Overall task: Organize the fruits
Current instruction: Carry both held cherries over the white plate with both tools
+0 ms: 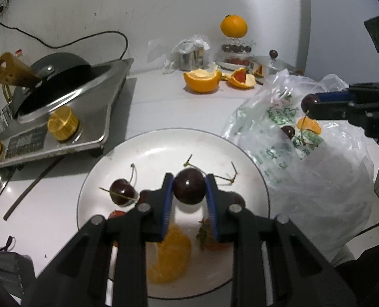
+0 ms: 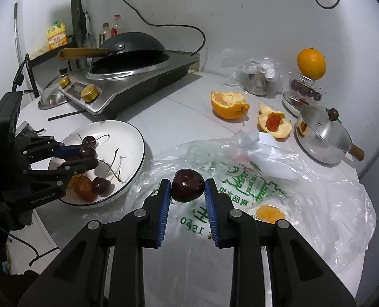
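Observation:
My left gripper (image 1: 189, 186) is shut on a dark cherry (image 1: 189, 188) just above the white plate (image 1: 148, 143). The plate also holds another cherry (image 1: 121, 192), loose stems, an orange segment (image 1: 170, 258) and a strawberry (image 1: 209, 240). My right gripper (image 2: 188, 188) is shut on a second dark cherry (image 2: 188, 185) above the clear plastic bag (image 2: 304, 204). In the left wrist view the right gripper (image 1: 310, 106) is at the right over the bag (image 1: 317, 179), where a cherry (image 1: 288, 131) and an orange piece (image 1: 309, 125) lie.
An induction cooker with a black wok (image 2: 128, 48) stands at the back left. Orange peels (image 2: 227, 105) lie mid-counter. A whole orange (image 2: 311, 62) sits on a clear box of fruit, beside a small lidded pot (image 2: 322, 133) and a steel cup (image 2: 257, 81).

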Demonstrator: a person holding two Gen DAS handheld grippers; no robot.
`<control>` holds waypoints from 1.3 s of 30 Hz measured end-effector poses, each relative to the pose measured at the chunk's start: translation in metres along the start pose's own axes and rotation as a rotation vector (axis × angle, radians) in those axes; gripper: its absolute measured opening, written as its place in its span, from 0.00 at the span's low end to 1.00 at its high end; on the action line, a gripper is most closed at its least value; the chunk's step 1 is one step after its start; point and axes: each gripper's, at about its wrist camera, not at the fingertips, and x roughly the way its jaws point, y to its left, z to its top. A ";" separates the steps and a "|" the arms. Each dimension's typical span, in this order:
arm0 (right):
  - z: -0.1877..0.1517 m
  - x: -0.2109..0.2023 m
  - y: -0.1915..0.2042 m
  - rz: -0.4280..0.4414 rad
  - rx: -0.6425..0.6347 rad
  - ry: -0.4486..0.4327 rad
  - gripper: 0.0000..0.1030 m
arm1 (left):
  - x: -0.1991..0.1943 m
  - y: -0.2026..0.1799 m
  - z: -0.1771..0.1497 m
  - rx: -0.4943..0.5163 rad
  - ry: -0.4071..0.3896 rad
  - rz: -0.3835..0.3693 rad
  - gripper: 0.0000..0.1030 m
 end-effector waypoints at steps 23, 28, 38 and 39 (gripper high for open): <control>0.028 0.022 0.034 -0.002 -0.035 0.001 0.28 | -0.023 0.025 -0.002 -0.023 -0.041 -0.014 0.51; 0.037 0.029 0.049 0.014 -0.056 0.001 0.28 | -0.031 0.038 -0.007 -0.042 -0.054 -0.005 0.51; 0.053 0.050 0.076 0.048 -0.075 0.007 0.28 | -0.039 0.065 -0.019 -0.080 -0.058 0.016 0.52; 0.054 0.052 0.078 0.051 -0.075 0.008 0.28 | -0.040 0.067 -0.020 -0.084 -0.059 0.017 0.52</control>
